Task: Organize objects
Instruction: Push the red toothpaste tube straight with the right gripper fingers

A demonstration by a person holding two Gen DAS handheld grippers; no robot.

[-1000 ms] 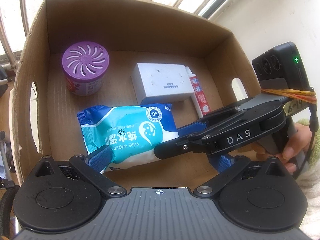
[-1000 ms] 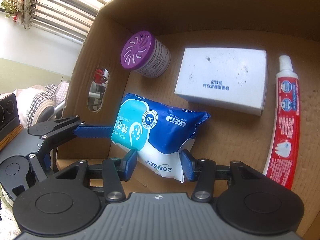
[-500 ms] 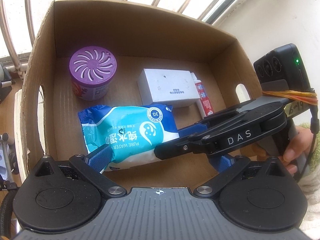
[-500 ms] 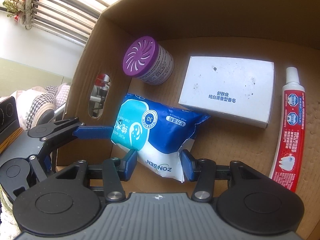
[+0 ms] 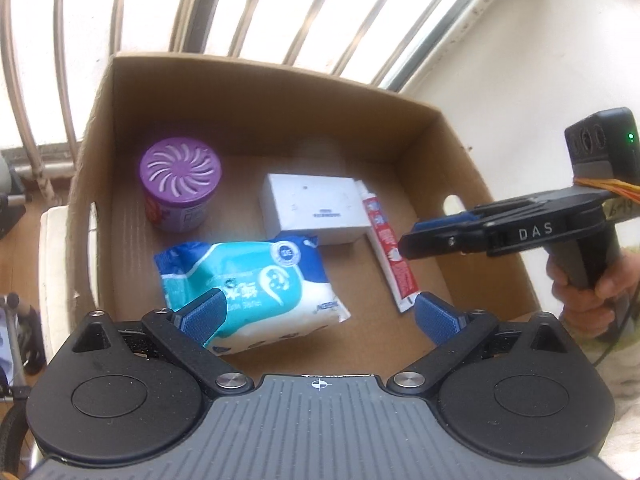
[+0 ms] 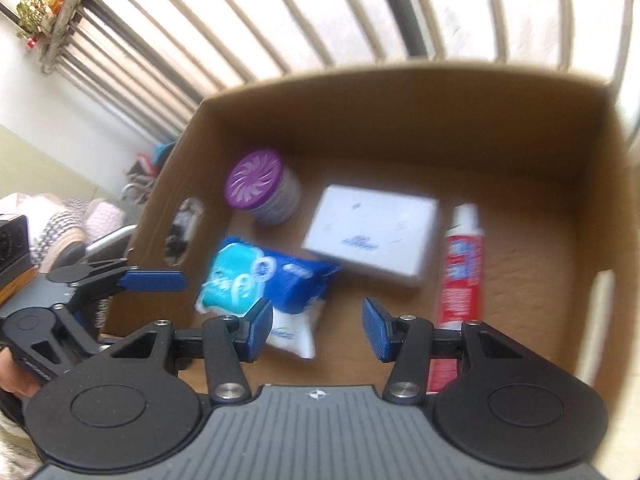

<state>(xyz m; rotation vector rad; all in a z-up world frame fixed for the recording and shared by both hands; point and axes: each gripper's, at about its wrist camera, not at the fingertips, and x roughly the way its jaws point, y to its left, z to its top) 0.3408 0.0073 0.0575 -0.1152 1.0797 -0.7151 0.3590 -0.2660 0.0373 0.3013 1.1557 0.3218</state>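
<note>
A blue and white wet-wipes pack (image 5: 256,280) lies on the floor of a cardboard box (image 5: 452,144), also in the right wrist view (image 6: 260,276). Beside it are a purple air-freshener can (image 5: 180,184), a white box (image 5: 316,212) and a red toothpaste tube (image 5: 386,248). My left gripper (image 5: 320,316) is open and empty above the box's near edge. My right gripper (image 6: 318,330) is open and empty, raised above the box; it shows at right in the left wrist view (image 5: 416,240).
Window bars (image 5: 240,8) stand behind the box. A white wall (image 5: 520,60) is at right. The box has handle holes in its side walls (image 6: 182,228). A white surface (image 5: 52,272) and clutter lie left of the box.
Both grippers let go of the wipes pack, opened, and pulled up and back out of the box. The pack now lies on the box floor.
</note>
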